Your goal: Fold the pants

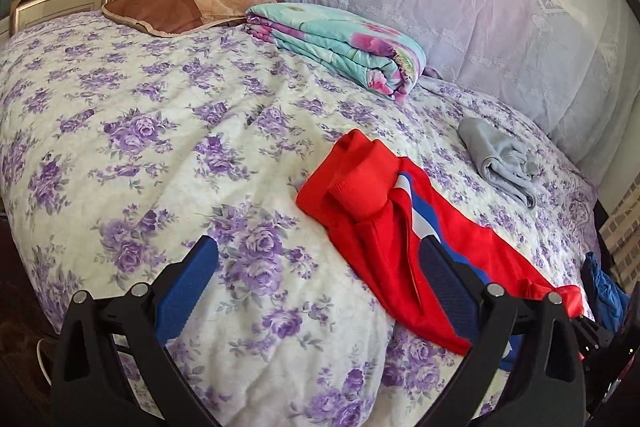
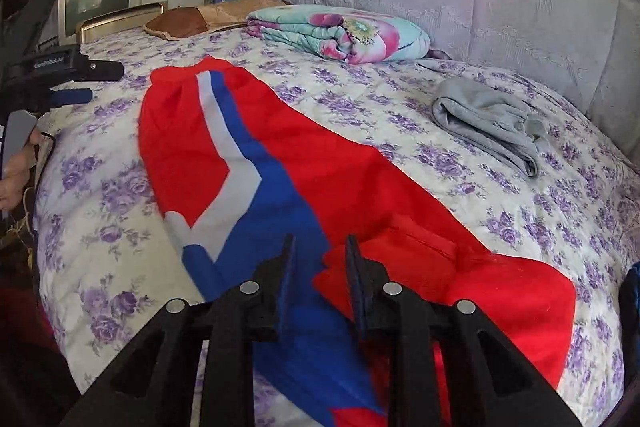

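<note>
Folding had barely begun: red track pants (image 2: 304, 163) lay nearly full length on the floral bedspread (image 1: 160, 131), one end doubled over, long axis running diagonally from near right to far left. Left gripper (image 1: 320, 287) stood wide open, empty. Right gripper (image 2: 320, 267) hovered partly open over the fabric, gripping nothing.

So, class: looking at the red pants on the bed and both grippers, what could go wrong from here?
1. The right gripper has its jaws only narrowly apart over the red pants; it may pinch a single layer, so the fold drags unevenly.
2. The left gripper is open and grips nothing, so the far end could slide on the floral bedspread.
3. The folded grey garment lies close by and could get swept.
</note>
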`<state>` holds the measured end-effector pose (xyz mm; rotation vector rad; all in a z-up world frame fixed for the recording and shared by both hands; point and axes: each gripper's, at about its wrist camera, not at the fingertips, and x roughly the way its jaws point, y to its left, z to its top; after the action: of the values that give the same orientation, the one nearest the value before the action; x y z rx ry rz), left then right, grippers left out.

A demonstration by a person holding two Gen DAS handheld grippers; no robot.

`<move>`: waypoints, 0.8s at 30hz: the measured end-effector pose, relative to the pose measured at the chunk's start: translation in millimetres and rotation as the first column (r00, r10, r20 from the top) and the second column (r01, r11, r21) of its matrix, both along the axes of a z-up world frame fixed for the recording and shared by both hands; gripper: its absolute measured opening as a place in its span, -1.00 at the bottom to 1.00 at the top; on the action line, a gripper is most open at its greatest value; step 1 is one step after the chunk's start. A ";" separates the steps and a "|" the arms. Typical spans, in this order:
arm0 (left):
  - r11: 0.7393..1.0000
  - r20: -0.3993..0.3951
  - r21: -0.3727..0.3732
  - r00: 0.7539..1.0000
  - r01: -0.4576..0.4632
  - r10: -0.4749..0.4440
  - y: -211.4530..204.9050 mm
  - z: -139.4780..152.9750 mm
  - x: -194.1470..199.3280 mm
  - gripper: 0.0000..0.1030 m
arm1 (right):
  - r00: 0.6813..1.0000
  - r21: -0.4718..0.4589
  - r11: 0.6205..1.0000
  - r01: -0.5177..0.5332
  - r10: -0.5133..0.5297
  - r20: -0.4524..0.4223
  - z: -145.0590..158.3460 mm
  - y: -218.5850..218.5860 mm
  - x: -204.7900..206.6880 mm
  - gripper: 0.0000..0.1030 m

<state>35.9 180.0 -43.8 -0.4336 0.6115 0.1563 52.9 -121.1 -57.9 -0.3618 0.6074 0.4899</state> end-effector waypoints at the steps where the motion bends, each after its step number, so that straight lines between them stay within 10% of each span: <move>1: 1.000 -0.001 0.002 1.000 0.001 -0.001 0.5 -0.6 -0.4 0.91 | 1.000 0.052 0.999 -0.007 0.008 -0.004 8.5 -7.2 -5.9 -0.54; 6: 0.999 -0.015 0.000 0.999 0.035 -0.035 -5.7 -10.1 5.2 0.91 | 0.988 0.208 0.968 0.139 -0.150 0.039 54.0 -68.0 -15.0 -0.52; 11: 0.996 -0.058 -0.009 0.995 0.084 -0.084 -18.6 -19.9 15.6 0.91 | 0.966 0.168 0.954 0.250 -0.232 -0.117 16.0 -80.2 24.5 -0.45; 17: 0.996 -0.119 0.003 0.989 0.092 -0.091 -22.2 -26.4 33.3 0.91 | 0.968 0.206 0.957 0.203 -0.164 -0.192 -9.4 -70.3 31.7 0.08; 24: 0.996 -0.149 -0.029 0.984 0.089 -0.093 -12.7 -24.0 68.0 0.91 | 0.970 0.368 0.899 0.238 -0.241 -0.039 21.9 -115.8 6.6 0.71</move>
<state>103.9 167.2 -67.8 -0.4169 0.7810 0.0958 59.5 -236.9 -36.0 0.0729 0.5290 0.3548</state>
